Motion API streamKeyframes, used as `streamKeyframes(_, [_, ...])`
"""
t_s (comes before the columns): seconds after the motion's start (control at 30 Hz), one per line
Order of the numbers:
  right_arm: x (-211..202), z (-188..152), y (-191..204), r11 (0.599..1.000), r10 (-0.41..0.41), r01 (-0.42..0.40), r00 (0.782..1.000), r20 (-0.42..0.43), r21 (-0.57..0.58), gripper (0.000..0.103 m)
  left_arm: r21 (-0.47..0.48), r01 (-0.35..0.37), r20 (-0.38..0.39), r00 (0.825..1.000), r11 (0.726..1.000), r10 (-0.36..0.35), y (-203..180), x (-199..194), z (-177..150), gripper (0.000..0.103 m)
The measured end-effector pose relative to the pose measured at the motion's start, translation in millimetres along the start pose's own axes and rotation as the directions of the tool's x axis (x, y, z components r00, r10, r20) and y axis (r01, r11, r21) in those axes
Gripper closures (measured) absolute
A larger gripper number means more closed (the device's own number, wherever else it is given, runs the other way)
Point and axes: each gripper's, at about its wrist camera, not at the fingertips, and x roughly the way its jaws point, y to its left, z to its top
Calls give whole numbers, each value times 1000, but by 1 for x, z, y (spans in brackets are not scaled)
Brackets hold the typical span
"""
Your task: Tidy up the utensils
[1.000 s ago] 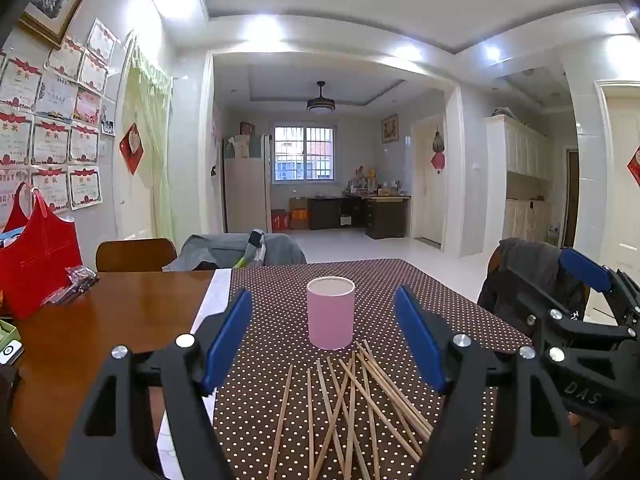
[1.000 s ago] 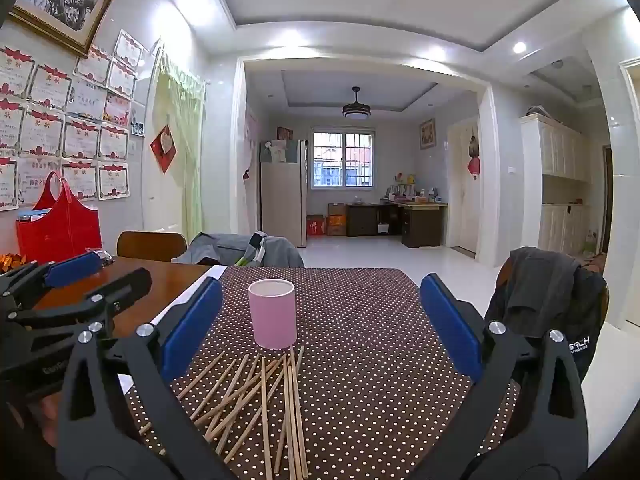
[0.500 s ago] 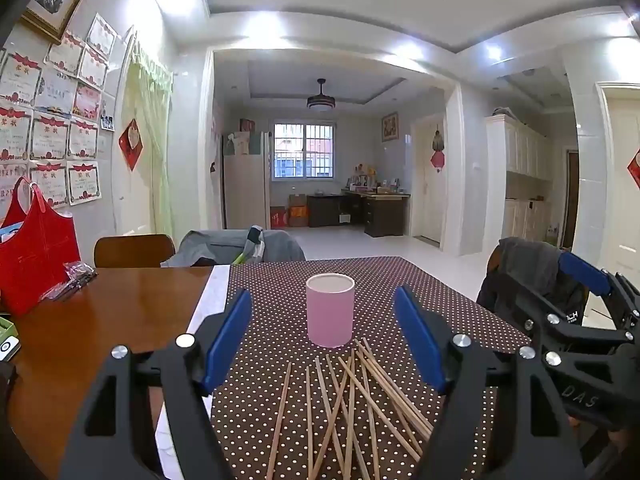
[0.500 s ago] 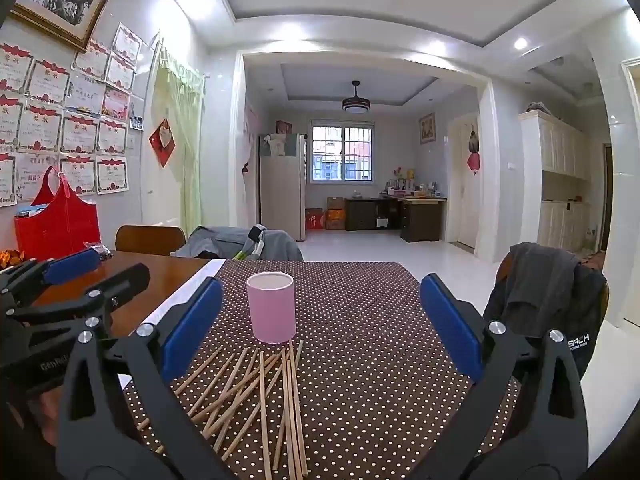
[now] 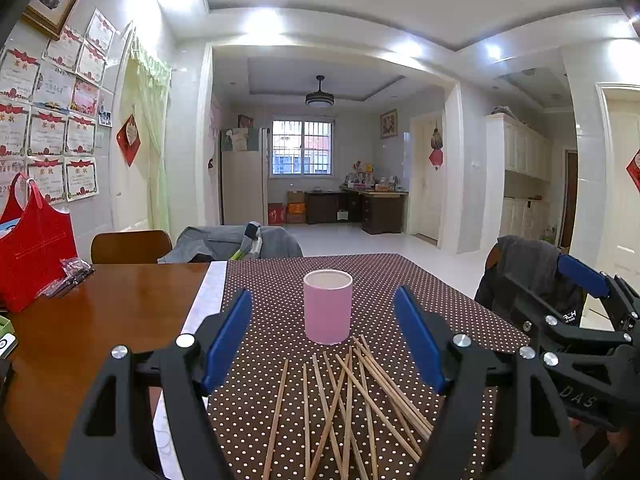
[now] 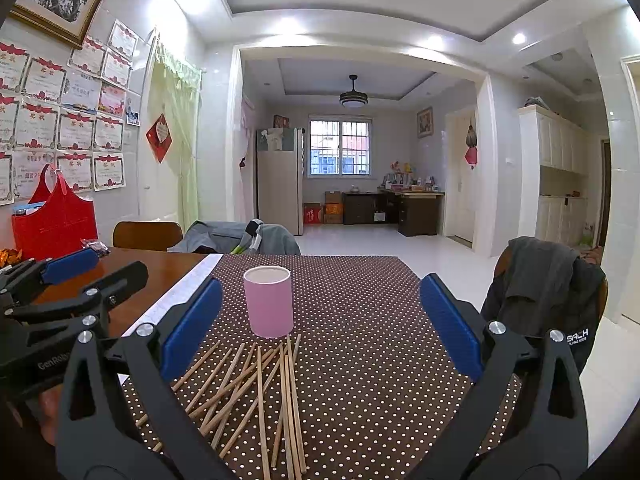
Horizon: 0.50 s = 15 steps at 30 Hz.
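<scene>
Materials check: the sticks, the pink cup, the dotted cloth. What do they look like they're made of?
Sticks: pale tan, matte, thin and straight; look like bamboo or wood chopsticks.
Pink cup: smooth, evenly coloured straight wall with a dull sheen and a white inside; plastic or coated card, can't tell which.
Dotted cloth: brown with white dots, lying flat without shine; probably woven fabric, possibly matte vinyl.

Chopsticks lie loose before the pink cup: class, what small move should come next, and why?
Probably lower the right tongs onto one outer stick of the chopsticks and close. Both tongs are open and empty, and the pink cup stands upright behind the pile.
</scene>
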Motion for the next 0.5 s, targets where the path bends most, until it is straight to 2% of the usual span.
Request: streamKeyframes(0.5, [3,0,-1,1000,-2,2,1000,-21,10,6,-5,6,-14,1000,1000,-6,2,3,1,31])
